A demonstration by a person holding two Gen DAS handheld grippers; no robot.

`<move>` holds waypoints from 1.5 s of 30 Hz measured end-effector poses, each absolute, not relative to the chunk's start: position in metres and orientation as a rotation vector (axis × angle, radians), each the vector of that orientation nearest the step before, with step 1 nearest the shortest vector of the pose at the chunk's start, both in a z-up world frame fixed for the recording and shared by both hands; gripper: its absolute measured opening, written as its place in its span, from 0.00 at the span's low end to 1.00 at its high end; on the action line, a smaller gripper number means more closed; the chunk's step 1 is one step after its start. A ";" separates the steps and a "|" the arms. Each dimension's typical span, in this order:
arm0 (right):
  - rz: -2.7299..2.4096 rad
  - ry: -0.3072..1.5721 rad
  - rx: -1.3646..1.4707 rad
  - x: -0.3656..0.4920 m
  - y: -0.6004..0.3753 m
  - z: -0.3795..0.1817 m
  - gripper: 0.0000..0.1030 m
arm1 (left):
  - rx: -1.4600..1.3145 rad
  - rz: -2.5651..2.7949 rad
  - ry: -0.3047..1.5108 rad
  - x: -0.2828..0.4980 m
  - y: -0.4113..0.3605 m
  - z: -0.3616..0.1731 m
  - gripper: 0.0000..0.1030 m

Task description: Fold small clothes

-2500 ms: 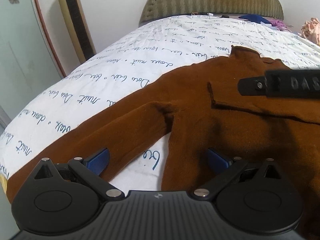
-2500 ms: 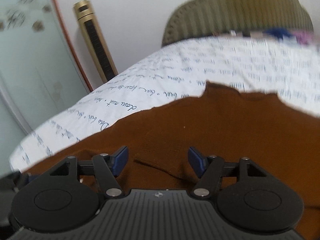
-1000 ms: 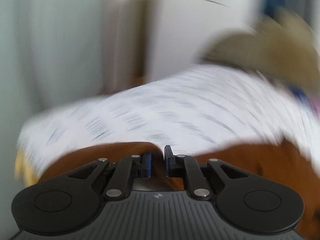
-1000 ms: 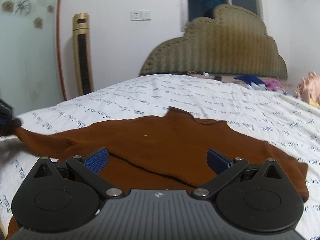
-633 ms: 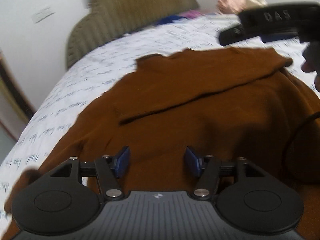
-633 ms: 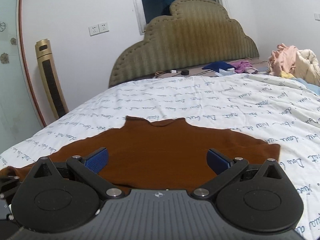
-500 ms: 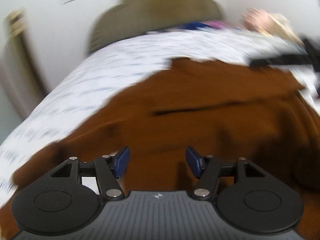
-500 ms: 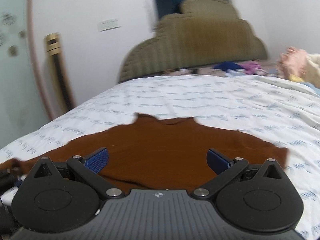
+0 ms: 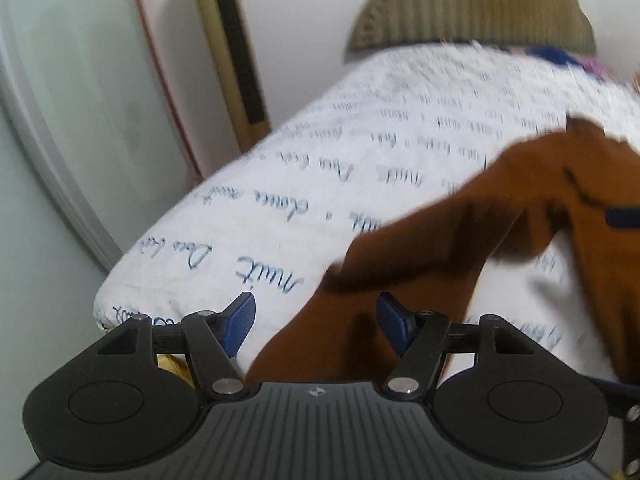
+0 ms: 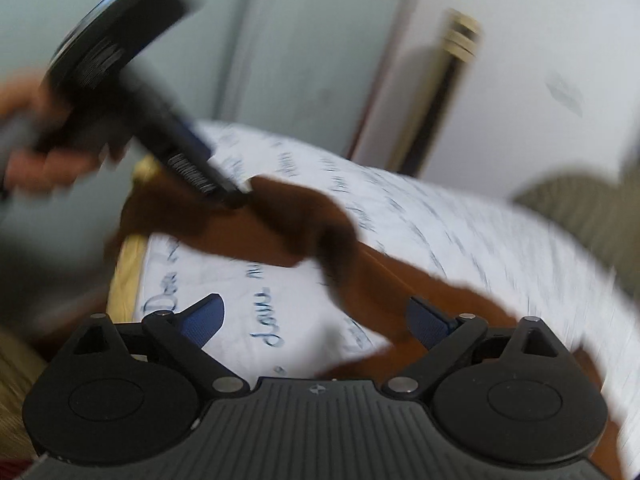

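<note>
One brown knit top (image 9: pixel 600 248), lying on bed w/ white script-print sheet (image 9: pixel 360 152). Body of garment ahead and to the right of left gripper (image 9: pixel 316 320); one sleeve (image 9: pixel 420 252) runs from the body down toward that gripper, cuff end between its blue pads, blurred.

Left gripper: jaws part-spread, have just been opening; sleeve cloth sits in the gap, pads not pressing it. From right wrist view, same gripper (image 10: pixel 224 192) seen upper left, tips at sleeve end near bed corner; hand (image 10: pixel 36 160) behind it, blurred.

Right gripper (image 10: pixel 316 320): jaws spread wide, have just been closing a little; nothing pinched. Bare sheet and a strip of brown cloth lie beyond the gap, right pad (image 10: pixel 428 322) over the cloth; contact can't be told.

Surroundings: olive ribbed headboard (image 9: pixel 480 4) far ahead of left gripper; gold tower fan (image 9: pixel 232 52) ahead-left by wall; pale glass panel (image 9: pixel 60 100) at far left. Both views motion-blurred.
</note>
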State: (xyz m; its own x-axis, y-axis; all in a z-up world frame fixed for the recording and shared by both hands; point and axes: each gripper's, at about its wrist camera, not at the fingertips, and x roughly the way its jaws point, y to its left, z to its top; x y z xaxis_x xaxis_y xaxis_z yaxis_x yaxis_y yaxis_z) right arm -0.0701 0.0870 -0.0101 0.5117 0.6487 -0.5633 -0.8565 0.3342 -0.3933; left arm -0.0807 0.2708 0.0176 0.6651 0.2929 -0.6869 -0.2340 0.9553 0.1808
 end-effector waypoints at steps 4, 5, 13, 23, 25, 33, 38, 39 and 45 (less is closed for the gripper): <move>1.018 0.288 -0.809 -0.090 0.103 -0.022 0.92 | 0.168 0.236 0.810 -0.072 0.274 -0.005 0.65; 1.014 0.289 -0.804 -0.091 0.102 -0.022 0.92 | 0.179 0.234 0.803 -0.073 0.272 -0.007 0.64; 0.914 0.367 -0.607 -0.068 0.081 -0.006 0.95 | 0.051 0.162 0.834 -0.068 0.260 0.021 0.01; 0.812 0.392 -0.471 -0.052 0.039 0.004 0.97 | -0.062 -0.111 0.745 -0.017 0.194 0.086 0.01; 0.853 0.400 -0.478 -0.051 0.038 0.004 0.96 | -0.013 -0.076 0.721 -0.013 0.188 0.097 0.02; 1.023 0.118 -1.009 -0.093 0.113 -0.034 0.87 | -0.024 0.230 0.698 -0.041 0.238 0.099 0.08; 1.080 -0.073 -1.191 -0.111 0.151 -0.057 0.74 | -0.095 0.358 0.686 -0.064 0.275 0.090 0.27; 1.087 -0.086 -1.192 -0.113 0.159 -0.058 0.74 | -0.120 0.376 0.675 -0.067 0.281 0.090 0.42; 1.121 -0.141 -1.140 -0.126 0.190 -0.071 0.32 | -0.168 0.440 0.568 -0.078 0.288 0.104 0.75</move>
State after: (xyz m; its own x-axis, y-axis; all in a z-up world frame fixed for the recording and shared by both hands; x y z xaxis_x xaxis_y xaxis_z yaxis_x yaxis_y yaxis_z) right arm -0.1259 0.1903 -0.0707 0.4879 0.7623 -0.4252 -0.6333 -0.0261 -0.7735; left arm -0.0777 0.2880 0.1035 0.7535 0.3558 -0.5529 -0.4470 0.8939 -0.0340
